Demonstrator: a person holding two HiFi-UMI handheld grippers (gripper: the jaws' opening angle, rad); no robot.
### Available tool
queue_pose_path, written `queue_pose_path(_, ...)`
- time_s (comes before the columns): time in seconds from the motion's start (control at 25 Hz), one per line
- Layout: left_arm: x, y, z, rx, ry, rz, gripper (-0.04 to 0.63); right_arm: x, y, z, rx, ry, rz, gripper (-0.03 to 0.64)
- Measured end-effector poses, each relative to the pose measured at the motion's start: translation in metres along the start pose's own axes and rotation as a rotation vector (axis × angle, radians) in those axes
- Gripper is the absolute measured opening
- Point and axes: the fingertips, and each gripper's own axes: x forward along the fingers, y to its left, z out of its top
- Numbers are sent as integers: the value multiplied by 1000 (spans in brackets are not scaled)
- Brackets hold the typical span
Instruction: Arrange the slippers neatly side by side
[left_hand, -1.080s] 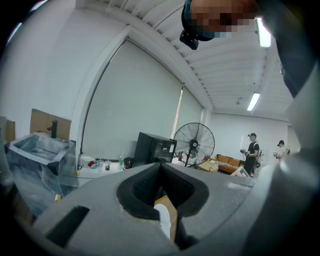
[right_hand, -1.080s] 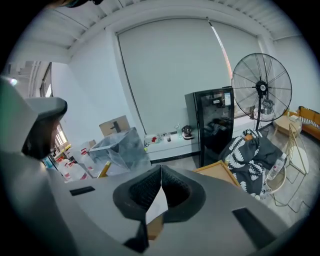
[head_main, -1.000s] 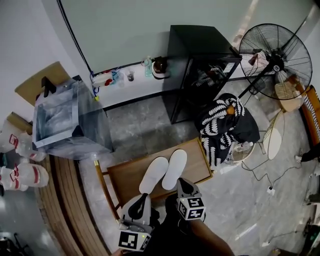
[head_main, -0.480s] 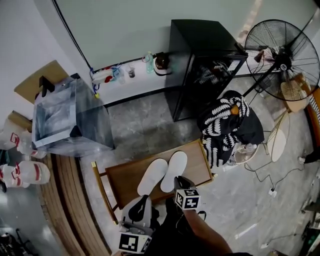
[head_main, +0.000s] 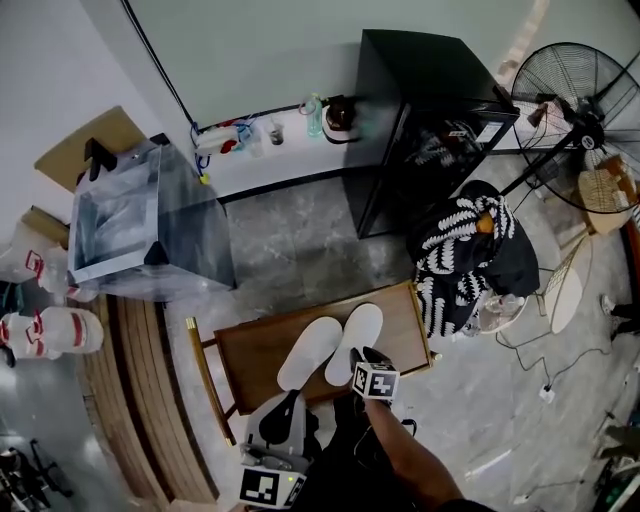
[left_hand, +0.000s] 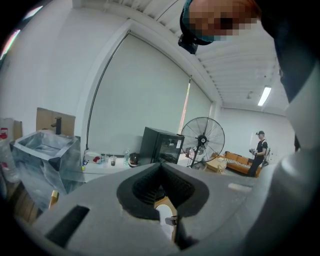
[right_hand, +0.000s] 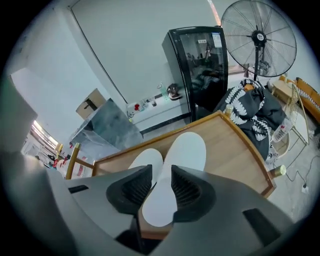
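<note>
Two white slippers lie side by side on the low wooden table (head_main: 250, 352), toes pointing away from me: the left slipper (head_main: 308, 352) and the right slipper (head_main: 356, 338). My right gripper (head_main: 362, 358) points steeply down over the right slipper's heel. In the right gripper view its jaws (right_hand: 161, 187) have just been opening and stand apart. The right slipper (right_hand: 186, 150) has its heel showing in the gap, untouched by the pads, beside the left slipper (right_hand: 145, 161). My left gripper (head_main: 289, 402) hangs at the table's near edge. Its jaws (left_hand: 161, 167) meet at the tips, empty.
A black cabinet (head_main: 425, 110) and a standing fan (head_main: 580, 105) stand behind the table. A black-and-white patterned cloth (head_main: 462, 262) lies right of it, and a plastic-wrapped box (head_main: 140, 235) is at the left. A curved wooden bench (head_main: 130, 400) and white jugs (head_main: 55, 335) are at the far left.
My right gripper has sunk toward the right slipper's heel and tipped further down. Neither slipper has moved, and the left gripper has barely shifted.
</note>
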Motion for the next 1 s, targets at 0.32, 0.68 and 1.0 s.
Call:
queue_pose_path(0.32,8,4,-3,-3,5,21,17,31,-20,-13,48,73,-28,120)
queue_pose_path(0.68,17,2,-4,-12,23,35,17,46,-28,-21,28,135,-37,74)
queue_pose_path(1.0,17,2,-5,-18,17,45,17,41,-30,-18,-11,139,-18,39)
